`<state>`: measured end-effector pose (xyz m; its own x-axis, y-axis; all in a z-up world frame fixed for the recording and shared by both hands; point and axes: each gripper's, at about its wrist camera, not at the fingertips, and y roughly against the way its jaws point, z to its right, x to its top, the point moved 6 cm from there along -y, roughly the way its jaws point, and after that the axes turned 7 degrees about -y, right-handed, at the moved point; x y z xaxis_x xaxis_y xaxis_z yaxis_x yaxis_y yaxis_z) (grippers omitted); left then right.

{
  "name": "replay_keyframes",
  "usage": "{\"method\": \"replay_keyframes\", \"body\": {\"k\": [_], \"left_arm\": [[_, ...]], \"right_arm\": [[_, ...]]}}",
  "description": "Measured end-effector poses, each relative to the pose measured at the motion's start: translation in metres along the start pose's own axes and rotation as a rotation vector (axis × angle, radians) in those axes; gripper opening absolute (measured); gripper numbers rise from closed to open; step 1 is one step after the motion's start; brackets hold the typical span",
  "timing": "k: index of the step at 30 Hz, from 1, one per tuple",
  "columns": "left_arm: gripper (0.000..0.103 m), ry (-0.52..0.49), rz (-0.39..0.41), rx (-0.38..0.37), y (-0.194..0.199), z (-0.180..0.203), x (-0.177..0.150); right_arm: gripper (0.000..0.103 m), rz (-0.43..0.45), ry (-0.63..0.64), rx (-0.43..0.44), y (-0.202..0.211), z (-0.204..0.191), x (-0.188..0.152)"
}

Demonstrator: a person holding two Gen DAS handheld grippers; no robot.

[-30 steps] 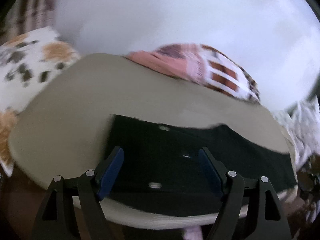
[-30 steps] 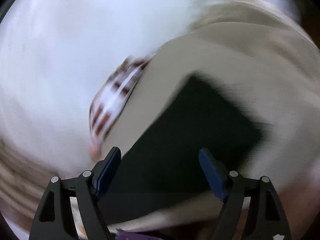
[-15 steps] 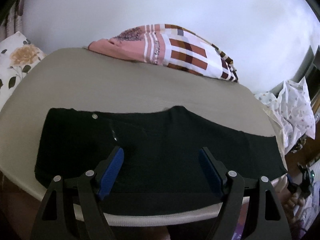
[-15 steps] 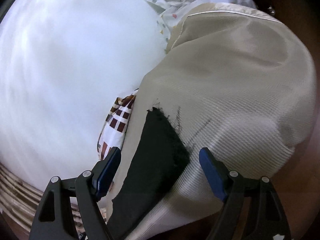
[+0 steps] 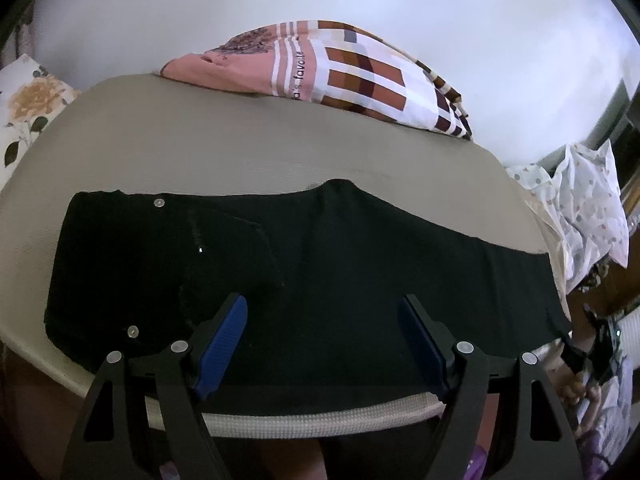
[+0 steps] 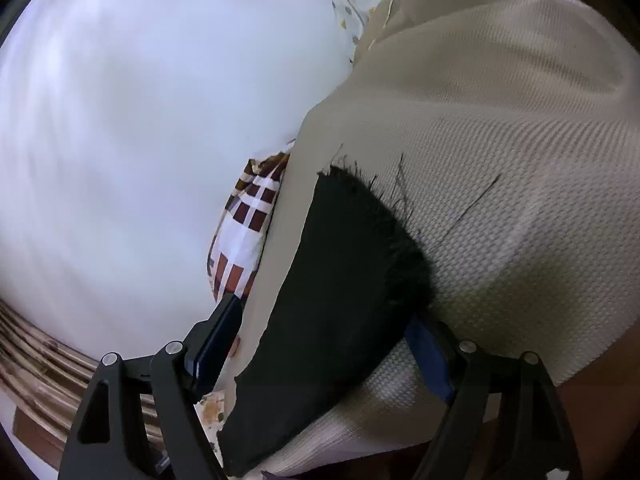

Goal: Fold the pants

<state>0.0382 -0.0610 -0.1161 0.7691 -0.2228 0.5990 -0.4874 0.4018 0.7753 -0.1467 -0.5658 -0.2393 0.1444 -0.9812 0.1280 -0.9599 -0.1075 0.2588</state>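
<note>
A pair of black pants [image 5: 320, 280] lies flat and lengthwise along the near edge of a beige mattress [image 5: 240, 152], already doubled leg over leg, which leaves one long dark strip ready for a crosswise fold. Taking the mattress as landmark: the waistband, with its metal button [image 5: 159, 202], sits toward the mattress's left end, and the leg hems reach its right end. A pink and brown checked pillow [image 5: 340, 76] rests along the mattress's far edge against a white wall [image 5: 440, 8], well apart from the pants, so the folding surface stays free.

The left gripper [image 5: 322, 340] hangs above the middle of the pants near the mattress's front edge, its blue pads [image 5: 224, 344] spread wide with nothing between them; it is probably placed there to hold or take the mid-length once the fold begins.

The right gripper [image 6: 320, 344] is at the mattress's right end, low over the frayed leg hem [image 6: 360, 208]. Its jaws stand wide and straddle the black cloth, one pad on each side of the leg, without pinching it. This looks like lining up to grasp the hem and carry it toward the waistband. The fisheye view is steep here, so whether the right-hand pad [image 6: 430, 356] touches the mattress cover cannot be told.
</note>
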Motion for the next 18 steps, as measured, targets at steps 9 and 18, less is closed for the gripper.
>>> {"method": "replay_keyframes", "body": {"k": [9, 18], "left_arm": [[0.078, -0.013, 0.01, 0.002, -0.002, 0.0, 0.0], [0.078, -0.018, 0.016, 0.027, -0.004, -0.011, 0.0]], "right_arm": [[0.073, -0.017, 0.102, -0.142, -0.022, -0.012, -0.001], [0.073, -0.056, 0.054, -0.114, -0.02, -0.007, 0.005]]}}
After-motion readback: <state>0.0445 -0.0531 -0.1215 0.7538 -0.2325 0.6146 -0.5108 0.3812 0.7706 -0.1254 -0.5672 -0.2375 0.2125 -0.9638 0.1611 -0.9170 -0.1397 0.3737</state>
